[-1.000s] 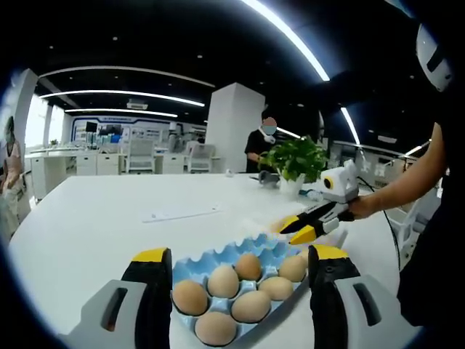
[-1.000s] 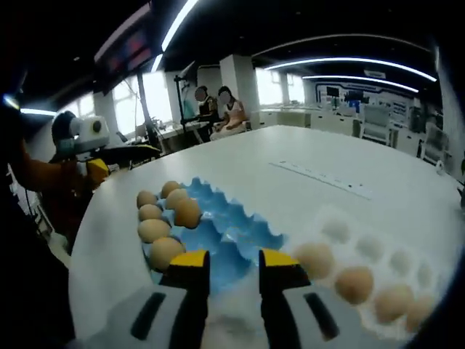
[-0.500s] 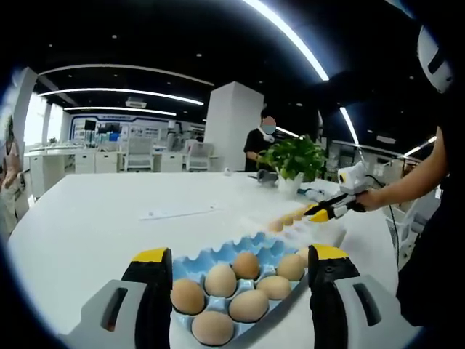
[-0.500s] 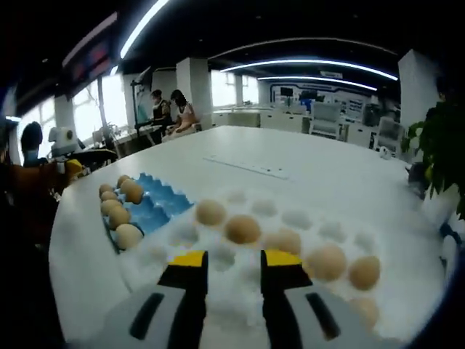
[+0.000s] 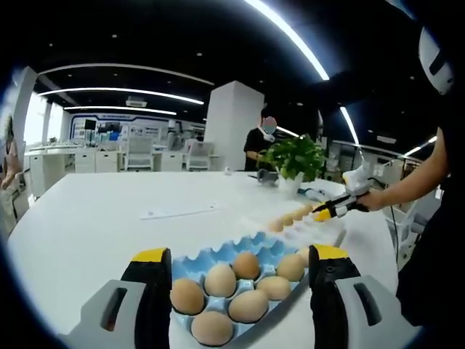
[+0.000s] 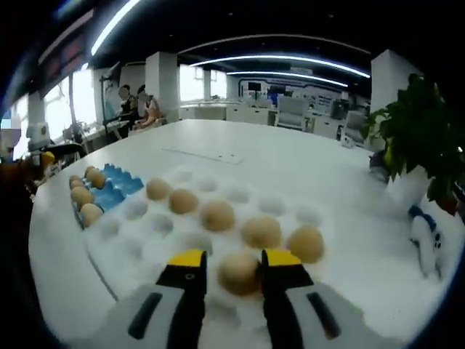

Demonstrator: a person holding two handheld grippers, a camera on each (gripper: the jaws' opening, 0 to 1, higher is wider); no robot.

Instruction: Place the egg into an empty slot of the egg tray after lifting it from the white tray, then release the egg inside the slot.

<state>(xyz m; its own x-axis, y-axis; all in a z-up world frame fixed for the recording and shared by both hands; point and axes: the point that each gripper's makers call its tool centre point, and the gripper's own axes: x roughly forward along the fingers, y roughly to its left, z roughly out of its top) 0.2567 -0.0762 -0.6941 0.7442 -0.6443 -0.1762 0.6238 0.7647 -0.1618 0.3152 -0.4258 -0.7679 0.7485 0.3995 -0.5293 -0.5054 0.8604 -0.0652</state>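
The right gripper point(image 6: 233, 260) hung low over the near edge of the white tray point(image 6: 138, 247), its two yellow-tipped jaws standing on either side of one egg point(image 6: 239, 272) that sat in a near hollow. The jaws were narrow, close beside the shell; whether they already pressed on it I could not tell, and the egg looked to be resting in its hollow, so the lift seemed not yet begun. Several more eggs lay in the tray's hollows beyond it. The blue egg tray point(image 6: 110, 193) sat just left of the white tray, its eggs bunched along the far left side, with bare slots on the side nearer the white tray, probably the easiest to reach.

The left gripper point(image 5: 236, 262) was held wide, one jaw at each side of the blue egg tray, likely to steady it for the coming egg, though contact could not be made out. From there the right gripper showed far off to the right, reaching over the white tray. A potted plant point(image 5: 296, 161) stood on the white table point(image 5: 94, 218) beyond.
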